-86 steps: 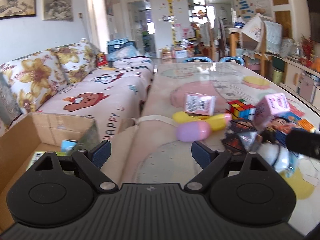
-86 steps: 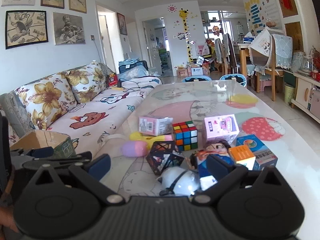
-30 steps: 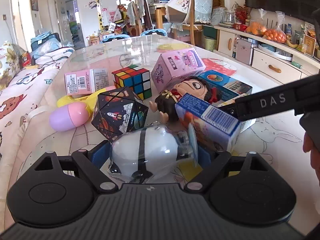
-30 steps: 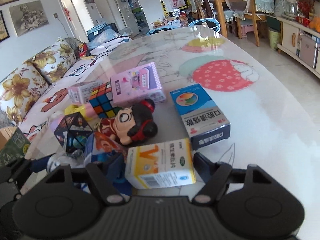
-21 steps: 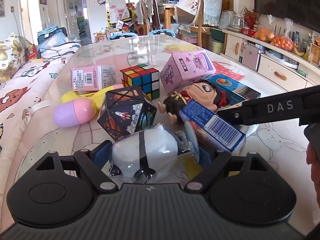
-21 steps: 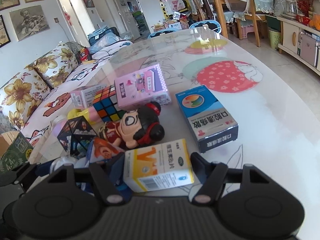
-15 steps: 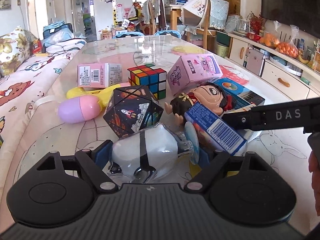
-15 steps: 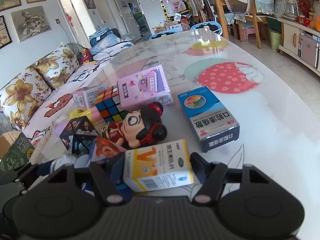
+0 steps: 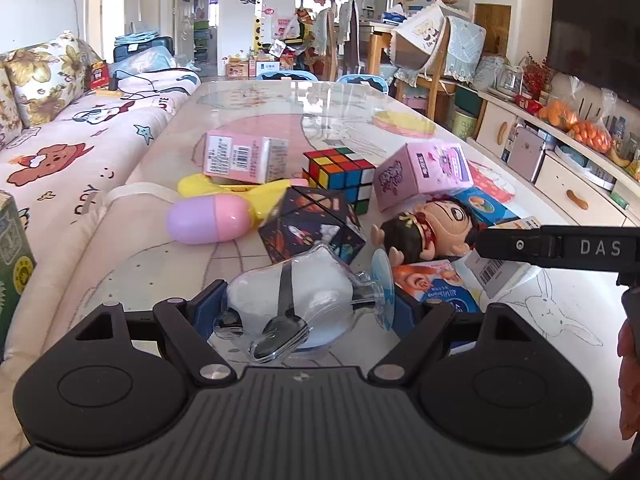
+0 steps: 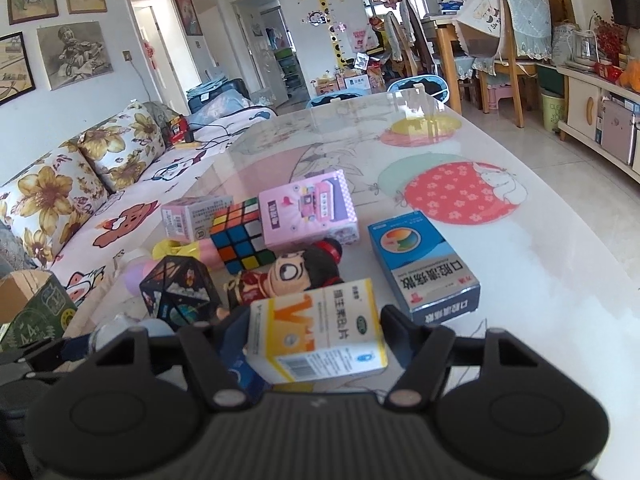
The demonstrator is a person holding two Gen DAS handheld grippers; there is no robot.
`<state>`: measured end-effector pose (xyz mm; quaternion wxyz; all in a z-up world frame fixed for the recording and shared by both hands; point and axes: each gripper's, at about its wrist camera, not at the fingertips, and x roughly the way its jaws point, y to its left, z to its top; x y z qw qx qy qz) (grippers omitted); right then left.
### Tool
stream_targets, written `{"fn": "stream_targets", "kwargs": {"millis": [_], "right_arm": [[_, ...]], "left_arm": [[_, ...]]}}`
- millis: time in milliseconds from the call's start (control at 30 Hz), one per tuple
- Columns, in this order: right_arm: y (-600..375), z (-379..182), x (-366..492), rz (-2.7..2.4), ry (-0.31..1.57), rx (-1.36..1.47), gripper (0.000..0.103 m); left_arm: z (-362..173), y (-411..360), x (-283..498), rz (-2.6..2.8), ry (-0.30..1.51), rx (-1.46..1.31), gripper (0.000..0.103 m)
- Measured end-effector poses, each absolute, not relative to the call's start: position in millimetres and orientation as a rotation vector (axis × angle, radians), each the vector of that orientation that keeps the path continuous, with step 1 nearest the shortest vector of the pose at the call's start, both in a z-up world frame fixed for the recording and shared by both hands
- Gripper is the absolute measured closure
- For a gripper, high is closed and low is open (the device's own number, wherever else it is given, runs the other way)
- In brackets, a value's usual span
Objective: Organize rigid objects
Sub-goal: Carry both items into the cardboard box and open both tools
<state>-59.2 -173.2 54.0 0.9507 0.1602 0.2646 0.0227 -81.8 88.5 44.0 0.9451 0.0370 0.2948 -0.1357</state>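
Setting: we identify a home, a combined living and dining room.
Seating: we see a sofa (image 10: 100, 200) with floral cushions and a cartoon-print cover beside the bench (image 10: 540, 264).
Walls: we note framed drawings (image 10: 74, 56) and a giraffe height chart (image 10: 320, 8).
Dining area: we see wooden chairs (image 9: 432, 60) draped with cloth behind the bench.
Media side: we note a dark television (image 9: 596, 28) above a low cabinet (image 9: 560, 184) carrying bagged oranges (image 9: 576, 124).
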Motion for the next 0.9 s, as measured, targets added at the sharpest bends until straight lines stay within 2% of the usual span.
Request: {"fn": "stream_targets", "kwargs": {"millis": [900], "right_arm": [[-93,79,-60,0.161,0.489,0.158,0.033]], "left_arm": [[85,154,-65,0.034,0.503,-0.021,0.001]]}}
